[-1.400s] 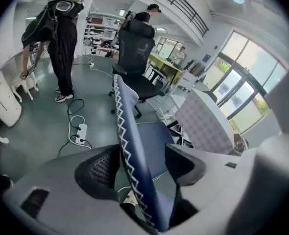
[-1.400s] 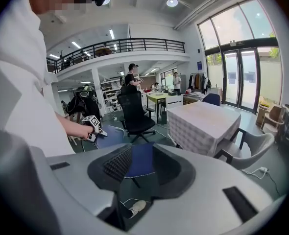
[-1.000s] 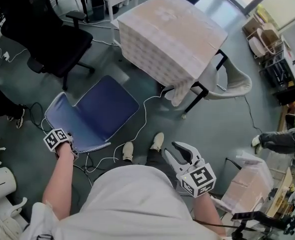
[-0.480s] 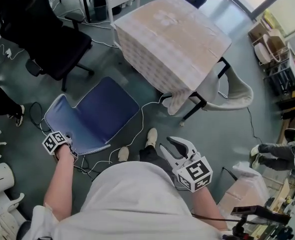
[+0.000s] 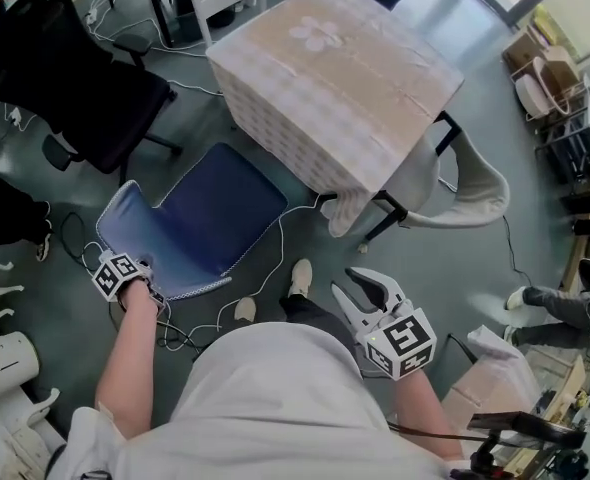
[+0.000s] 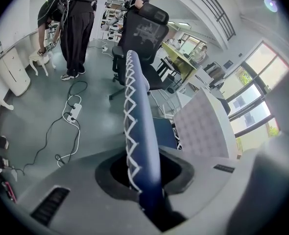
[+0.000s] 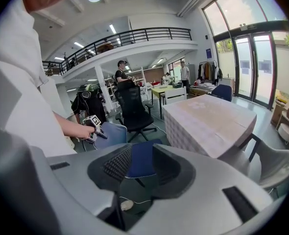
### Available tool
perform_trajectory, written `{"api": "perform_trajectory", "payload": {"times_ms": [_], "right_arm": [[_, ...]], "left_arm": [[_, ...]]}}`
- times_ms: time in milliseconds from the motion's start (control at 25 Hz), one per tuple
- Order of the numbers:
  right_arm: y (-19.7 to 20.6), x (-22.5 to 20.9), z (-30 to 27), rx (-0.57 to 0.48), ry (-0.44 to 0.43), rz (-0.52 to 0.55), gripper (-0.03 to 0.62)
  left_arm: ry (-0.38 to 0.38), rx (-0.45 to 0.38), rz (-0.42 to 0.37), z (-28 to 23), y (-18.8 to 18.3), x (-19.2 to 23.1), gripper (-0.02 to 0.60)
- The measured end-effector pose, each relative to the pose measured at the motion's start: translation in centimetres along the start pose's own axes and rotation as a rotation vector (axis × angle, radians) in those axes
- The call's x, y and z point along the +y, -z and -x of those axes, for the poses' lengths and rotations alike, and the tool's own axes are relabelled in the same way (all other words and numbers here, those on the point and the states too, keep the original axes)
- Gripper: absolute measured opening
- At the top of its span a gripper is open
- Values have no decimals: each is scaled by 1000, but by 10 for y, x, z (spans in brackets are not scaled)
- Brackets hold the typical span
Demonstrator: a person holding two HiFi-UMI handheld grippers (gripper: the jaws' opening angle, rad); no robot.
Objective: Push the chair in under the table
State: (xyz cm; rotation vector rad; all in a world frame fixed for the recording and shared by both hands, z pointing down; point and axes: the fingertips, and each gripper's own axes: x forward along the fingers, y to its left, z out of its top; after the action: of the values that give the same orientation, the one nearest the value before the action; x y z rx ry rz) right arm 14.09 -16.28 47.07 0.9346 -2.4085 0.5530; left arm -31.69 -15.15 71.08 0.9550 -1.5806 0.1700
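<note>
A blue chair [image 5: 210, 213] held by its back, beside the table [image 5: 335, 68].
The right gripper [image 5: 360, 290] hangs by the person's tummy, jaws spread, nothing in them. The left gripper [image 5: 142, 288] pinches the top edge of the chair's back. The seat sits just beside the table, not under it.
</note>
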Motion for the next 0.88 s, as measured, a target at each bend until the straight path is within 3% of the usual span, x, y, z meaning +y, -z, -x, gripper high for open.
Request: {"api": "perform_trajectory", "payload": {"times_ms": [880], "right_arm": [[18, -94, 36, 0, 30, -98, 138]], "left_arm": [[39, 0, 27, -70, -5, -165, 84]]}}
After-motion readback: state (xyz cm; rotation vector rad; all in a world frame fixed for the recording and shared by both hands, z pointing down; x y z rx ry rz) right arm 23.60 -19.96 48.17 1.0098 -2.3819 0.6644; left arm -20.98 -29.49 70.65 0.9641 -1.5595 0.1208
